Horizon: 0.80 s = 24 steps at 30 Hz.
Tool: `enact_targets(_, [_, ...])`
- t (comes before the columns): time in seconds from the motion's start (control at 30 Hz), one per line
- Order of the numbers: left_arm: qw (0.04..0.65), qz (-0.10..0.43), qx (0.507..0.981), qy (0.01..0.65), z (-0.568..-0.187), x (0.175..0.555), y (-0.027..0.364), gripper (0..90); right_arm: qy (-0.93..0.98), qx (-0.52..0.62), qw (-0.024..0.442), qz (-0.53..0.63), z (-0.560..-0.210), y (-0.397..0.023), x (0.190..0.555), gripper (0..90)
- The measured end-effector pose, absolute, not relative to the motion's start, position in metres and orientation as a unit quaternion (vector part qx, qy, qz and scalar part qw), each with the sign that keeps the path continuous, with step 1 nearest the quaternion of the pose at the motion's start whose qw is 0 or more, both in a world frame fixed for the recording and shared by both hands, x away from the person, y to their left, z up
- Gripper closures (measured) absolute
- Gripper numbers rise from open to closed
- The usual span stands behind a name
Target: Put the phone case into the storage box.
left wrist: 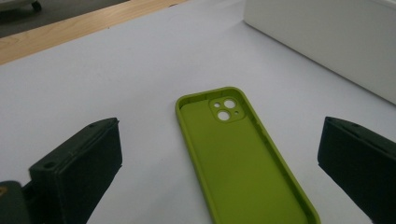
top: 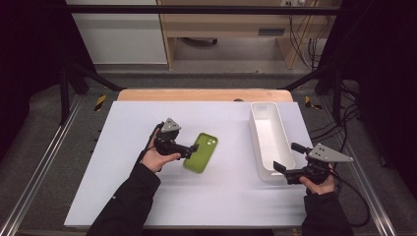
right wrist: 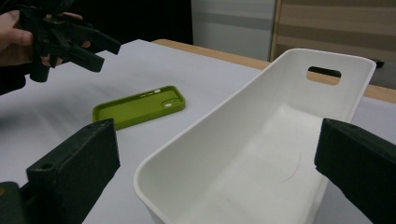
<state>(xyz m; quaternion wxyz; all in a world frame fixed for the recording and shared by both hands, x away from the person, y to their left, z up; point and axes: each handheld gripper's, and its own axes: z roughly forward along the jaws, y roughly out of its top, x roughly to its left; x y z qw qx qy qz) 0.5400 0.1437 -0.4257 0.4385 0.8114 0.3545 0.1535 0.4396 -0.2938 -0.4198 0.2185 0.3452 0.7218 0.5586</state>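
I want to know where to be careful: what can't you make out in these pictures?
- Green phone case: near end cut off by the left gripper view's bottom edge.
- White bin: near end cut off by the right gripper view's bottom edge.
- Left gripper: high view, too small to tell whether it touches the case.

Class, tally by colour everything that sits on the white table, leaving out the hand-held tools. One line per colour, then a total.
Green: 1, the phone case
White: 1, the long bin
Total: 2
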Motion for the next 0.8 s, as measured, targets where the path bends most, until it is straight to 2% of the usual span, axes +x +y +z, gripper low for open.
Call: enact_targets(0.8, [0.383, 0.137, 0.828, 0.387, -0.453, 0.552, 0.131, 2.4, 0.723, 0.345, 0.217, 0.558, -0.42, -0.294, 0.44, 0.6])
